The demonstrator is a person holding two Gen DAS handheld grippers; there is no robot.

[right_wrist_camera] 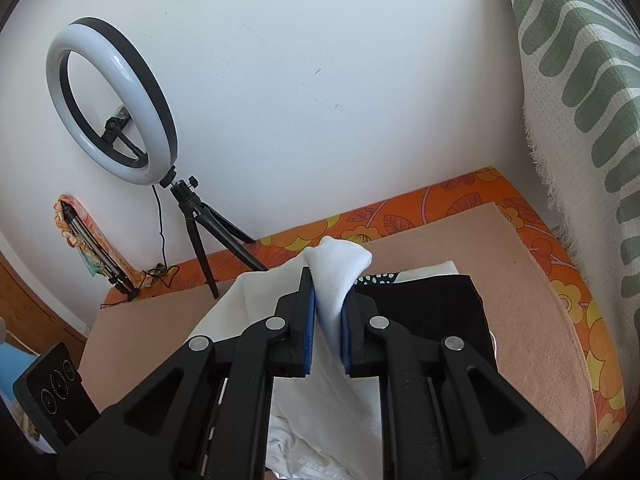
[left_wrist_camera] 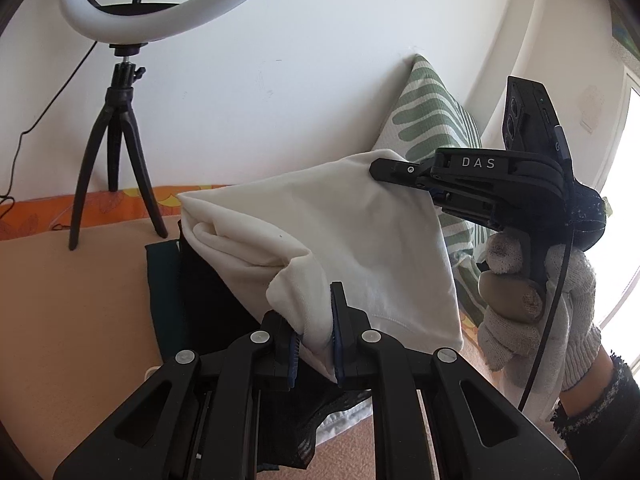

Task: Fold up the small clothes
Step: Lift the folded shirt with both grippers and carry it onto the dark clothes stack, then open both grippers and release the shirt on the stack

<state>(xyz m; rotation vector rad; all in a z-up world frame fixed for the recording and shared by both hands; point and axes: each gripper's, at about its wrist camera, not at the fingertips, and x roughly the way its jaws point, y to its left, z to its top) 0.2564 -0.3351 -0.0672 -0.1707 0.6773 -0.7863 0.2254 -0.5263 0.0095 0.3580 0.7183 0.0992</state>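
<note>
- White cotton fills the middle of the left wrist view: a small white garment [left_wrist_camera: 360, 236] hangs in the air, lifted clear of the dark clothes [left_wrist_camera: 200, 280] piled on the peach blanket [left_wrist_camera: 80, 320] at lower left.
- The left tool [left_wrist_camera: 314, 340], at bottom centre of that frame, has its blue pads pressed onto a bunched lower edge of the cloth; the right tool [left_wrist_camera: 378, 168], coming in from the right in a gloved hand [left_wrist_camera: 540, 300], nips the upper right corner.
- Judging by this, the step in hand is holding the garment up by two points, before laying it flat for the first fold; the next move calls for spreading the tools apart to pull the cloth taut.
- A ring light [left_wrist_camera: 160, 4] on a black tripod [left_wrist_camera: 116, 160] stands at upper left, and a green-patterned cushion [left_wrist_camera: 432, 120] sits behind the cloth.
- In the right wrist view, the right tool [right_wrist_camera: 326, 320] at centre pinches a peak of the white garment [right_wrist_camera: 340, 280], which trails down towards the bottom of the frame.
- Beneath it lie a black garment [right_wrist_camera: 432, 308] and other pale cloth [right_wrist_camera: 248, 300] on the blanket, so the landing spot looks crowded; the fold may need a bare patch of blanket.
- The ring light [right_wrist_camera: 112, 104] stands well apart at left, against the wall.
</note>
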